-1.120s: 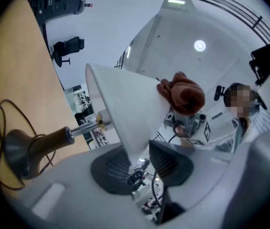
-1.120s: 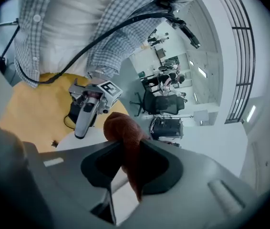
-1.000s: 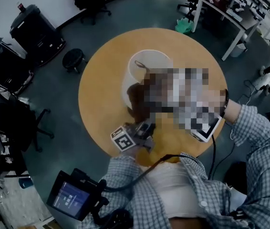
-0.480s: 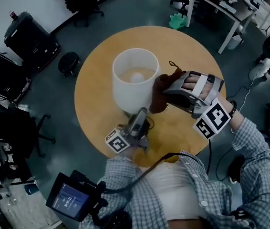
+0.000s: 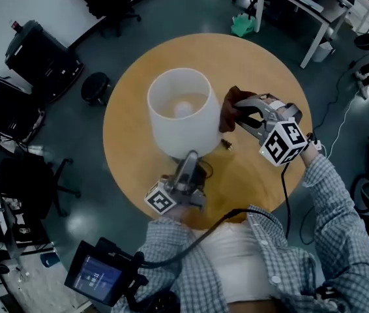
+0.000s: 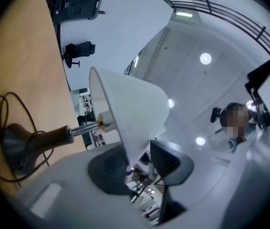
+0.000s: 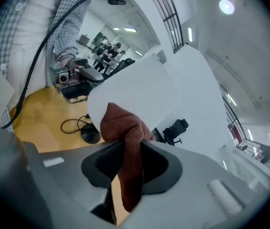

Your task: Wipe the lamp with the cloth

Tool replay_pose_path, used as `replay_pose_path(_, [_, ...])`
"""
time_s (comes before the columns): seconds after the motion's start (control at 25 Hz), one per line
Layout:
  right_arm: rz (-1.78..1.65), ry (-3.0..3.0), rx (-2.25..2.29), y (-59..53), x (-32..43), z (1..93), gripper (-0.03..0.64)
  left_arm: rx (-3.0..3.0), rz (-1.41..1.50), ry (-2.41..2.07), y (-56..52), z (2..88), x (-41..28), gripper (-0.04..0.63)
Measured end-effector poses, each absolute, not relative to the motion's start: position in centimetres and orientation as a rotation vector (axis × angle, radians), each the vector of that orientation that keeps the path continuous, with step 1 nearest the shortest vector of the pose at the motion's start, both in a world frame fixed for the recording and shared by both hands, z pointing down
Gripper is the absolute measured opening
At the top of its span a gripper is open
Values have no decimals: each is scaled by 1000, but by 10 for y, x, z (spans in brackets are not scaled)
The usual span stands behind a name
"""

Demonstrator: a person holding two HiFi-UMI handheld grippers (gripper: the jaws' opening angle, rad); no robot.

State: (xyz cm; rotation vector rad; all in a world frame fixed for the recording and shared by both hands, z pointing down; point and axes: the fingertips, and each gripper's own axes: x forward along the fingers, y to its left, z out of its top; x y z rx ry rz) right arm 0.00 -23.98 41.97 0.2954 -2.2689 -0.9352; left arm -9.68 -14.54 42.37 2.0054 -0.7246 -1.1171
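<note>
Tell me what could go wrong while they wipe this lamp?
The left hand-held gripper pinches only the thin rim of the lampshade, and its jaws have just opened a little, so the shade might slip or dent. The right hand-held gripper squeezes the red-brown cloth beside the shade; a hard push could tilt the lamp on the round table. A loose end of cloth hangs below the jaws and might snag.

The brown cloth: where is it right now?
The cloth sits right of the lampshade in the head view, pinched in the right gripper.
</note>
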Motion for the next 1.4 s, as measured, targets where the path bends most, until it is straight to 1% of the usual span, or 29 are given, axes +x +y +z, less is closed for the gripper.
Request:
replay_pose_path(0.12, [-819, -2331, 364, -246, 4, 431, 95, 2027, -1093, -719, -142, 423, -97, 140])
replay_pose_path(0.24, [-716, -2379, 425, -250, 8, 441, 95, 2030, -1030, -759, -132, 436, -105, 140])
replay_pose_path(0.4, [-603, -2413, 485, -254, 15, 453, 95, 2025, -978, -863, -113, 448, -133, 140])
replay_pose_path(0.48, [-554, -2421, 509, -256, 19, 461, 95, 2081, -948, -897, -104, 441, -148, 143])
replay_pose_path(0.56, [-504, -2426, 530, -258, 22, 469, 95, 2173, -882, -965, -101, 428, -165, 161])
replay_pose_path(0.68, [-406, -2440, 559, -259, 26, 484, 95, 2352, -707, -1124, -107, 398, -186, 186])
replay_pose_path(0.76, [-324, -2460, 581, -256, 29, 496, 95, 2499, -517, -1209, -116, 375, -187, 189])
replay_pose_path(0.88, [-215, -2490, 621, -251, 31, 508, 95, 2733, -157, -1290, -132, 337, -178, 193])
replay_pose_path(1.0, [-157, -2497, 644, -244, 33, 512, 95, 2942, 245, -1275, -144, 309, -161, 221])
replay_pose_path(1.08, [-148, -2495, 640, -237, 34, 515, 95, 3035, 588, -1192, -147, 306, -148, 236])
replay_pose_path(1.16, [-138, -2493, 631, -230, 36, 518, 97, 3125, 873, -1049, -149, 304, -131, 288])
replay_pose_path(1.24, [-129, -2492, 625, -225, 37, 520, 95, 3181, 1137, -894, -153, 306, -117, 315])
replay_pose_path(1.4, [-111, -2495, 611, -211, 36, 523, 97, 3118, 1676, -615, -160, 322, -104, 321])
